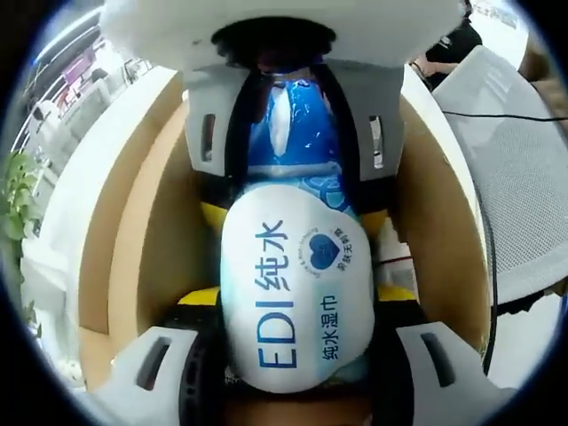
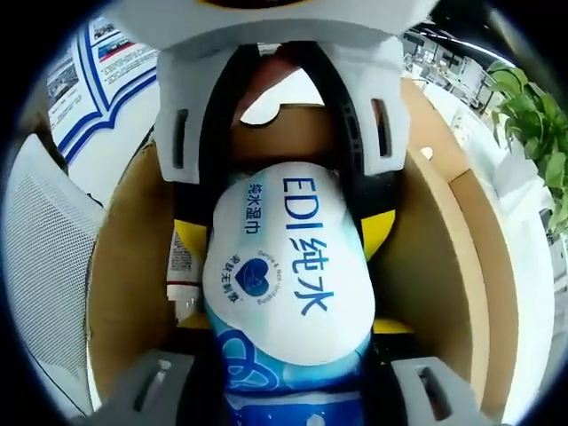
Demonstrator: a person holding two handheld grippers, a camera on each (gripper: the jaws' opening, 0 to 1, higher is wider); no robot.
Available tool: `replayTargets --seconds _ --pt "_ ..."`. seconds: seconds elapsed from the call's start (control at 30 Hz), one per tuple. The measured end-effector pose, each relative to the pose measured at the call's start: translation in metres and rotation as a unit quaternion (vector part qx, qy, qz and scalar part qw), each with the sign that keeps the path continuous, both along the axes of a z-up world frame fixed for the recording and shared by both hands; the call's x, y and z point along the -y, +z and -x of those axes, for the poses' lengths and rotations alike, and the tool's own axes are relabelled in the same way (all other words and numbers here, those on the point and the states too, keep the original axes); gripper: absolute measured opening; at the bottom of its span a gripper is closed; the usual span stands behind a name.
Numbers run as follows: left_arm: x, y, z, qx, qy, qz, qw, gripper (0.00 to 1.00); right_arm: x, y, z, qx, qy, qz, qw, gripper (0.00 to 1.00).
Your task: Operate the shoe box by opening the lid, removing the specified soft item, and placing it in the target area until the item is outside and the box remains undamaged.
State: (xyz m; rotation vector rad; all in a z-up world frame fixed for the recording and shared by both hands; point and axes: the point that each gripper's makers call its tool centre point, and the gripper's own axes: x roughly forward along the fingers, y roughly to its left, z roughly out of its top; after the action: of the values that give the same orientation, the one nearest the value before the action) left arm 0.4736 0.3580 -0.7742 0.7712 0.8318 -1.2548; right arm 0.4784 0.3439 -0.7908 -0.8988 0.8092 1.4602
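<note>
A soft pack of wet wipes (image 1: 293, 293), white with blue "EDI" print and a blue end, hangs lengthwise over the open brown cardboard shoe box (image 1: 146, 231). My left gripper (image 1: 297, 311) is shut on its white end from the bottom of the left gripper view. Facing it from the top, my right gripper (image 1: 293, 209) clamps the blue end. In the right gripper view the wipes pack (image 2: 284, 266) runs from my right gripper (image 2: 288, 355), shut on the blue end, up to the left gripper (image 2: 284, 222). The box's inner walls (image 2: 124, 257) flank the pack on both sides.
A grey mesh chair (image 1: 524, 177) stands close beside the box, also seen as mesh chair (image 2: 44, 266). A small labelled item (image 2: 180, 257) lies inside the box by its wall. A green plant (image 2: 532, 115) and a person (image 1: 453, 44) are farther off.
</note>
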Motion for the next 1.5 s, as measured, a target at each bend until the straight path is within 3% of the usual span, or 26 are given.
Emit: replayTargets --seconds 0.57,0.7,0.97,1.5 --pt "0.005 0.023 0.007 0.001 -0.018 -0.009 0.9998 0.63 0.002 0.027 0.007 -0.003 -0.007 -0.015 0.9999 0.56" --pt "0.005 0.031 0.006 0.016 -0.027 -0.019 0.9993 0.60 0.002 0.035 0.009 -0.010 -0.018 -0.020 0.9996 0.56" --pt "0.007 0.047 0.015 0.008 -0.027 -0.017 0.9995 0.59 0.003 0.048 0.013 -0.003 -0.014 -0.024 0.9996 0.55" --pt "0.023 0.069 0.013 0.031 -0.043 -0.015 0.9985 0.59 0.024 0.082 0.013 0.022 -0.027 -0.028 0.9990 0.55"
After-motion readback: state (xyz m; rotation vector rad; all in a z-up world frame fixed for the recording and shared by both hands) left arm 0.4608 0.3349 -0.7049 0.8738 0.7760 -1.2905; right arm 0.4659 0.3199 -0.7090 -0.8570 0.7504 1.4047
